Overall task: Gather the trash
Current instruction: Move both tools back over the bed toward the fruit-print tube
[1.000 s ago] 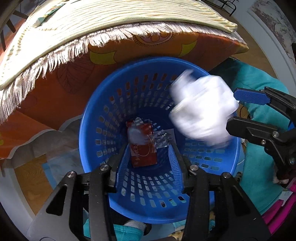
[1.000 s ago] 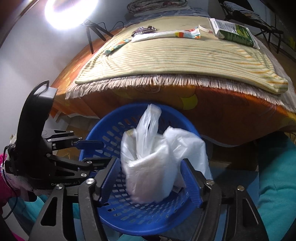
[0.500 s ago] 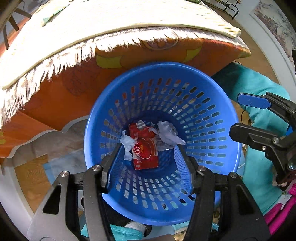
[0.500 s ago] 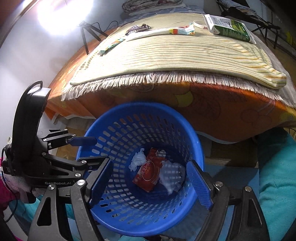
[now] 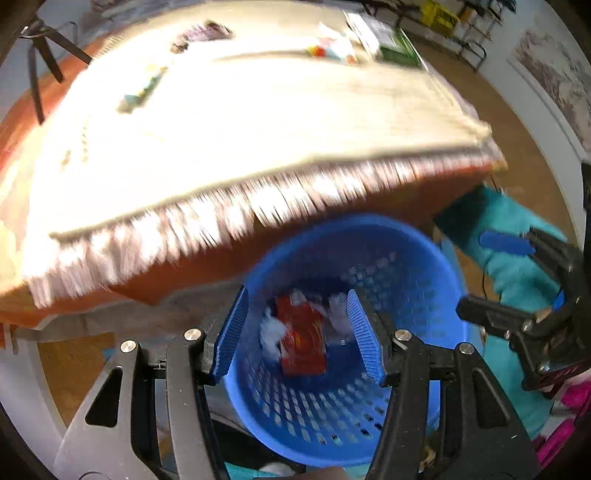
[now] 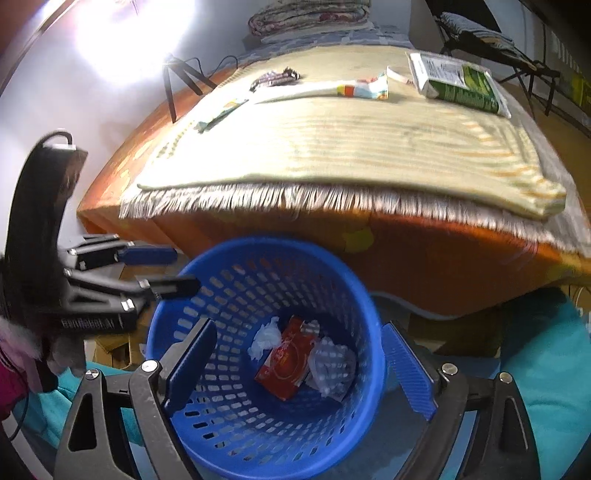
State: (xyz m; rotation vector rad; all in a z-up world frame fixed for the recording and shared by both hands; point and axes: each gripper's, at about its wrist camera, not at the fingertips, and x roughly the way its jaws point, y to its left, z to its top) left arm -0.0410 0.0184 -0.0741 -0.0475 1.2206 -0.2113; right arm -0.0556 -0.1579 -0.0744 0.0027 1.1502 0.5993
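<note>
A blue slotted basket (image 6: pixel 207 306) stands on the floor below the table edge; it also shows in the left wrist view (image 5: pixel 417 280). Inside lie a red packet (image 6: pixel 286 360), a crumpled white tissue (image 6: pixel 264 338) and a clear plastic bag (image 6: pixel 332 367). My right gripper (image 6: pixel 299 365) is open and empty above the basket. My left gripper (image 5: pixel 295 332) is open and empty over the basket's left side. On the table lie a green carton (image 6: pixel 461 81), a long white wrapper (image 6: pixel 332 88), a dark wrapper (image 6: pixel 275 77) and a thin stick wrapper (image 6: pixel 221 110).
The table carries a striped fringed mat (image 6: pixel 351 140) over an orange cloth (image 6: pixel 424 258). A ring light (image 6: pixel 133 33) on a tripod stands at the back left. A teal garment (image 6: pixel 546 369) lies to the right of the basket. A folding chair (image 6: pixel 480 33) stands behind.
The white plastic bag dropped from my right gripper into the basket. Both grippers have since tilted up, so the table top now shows in both views.
</note>
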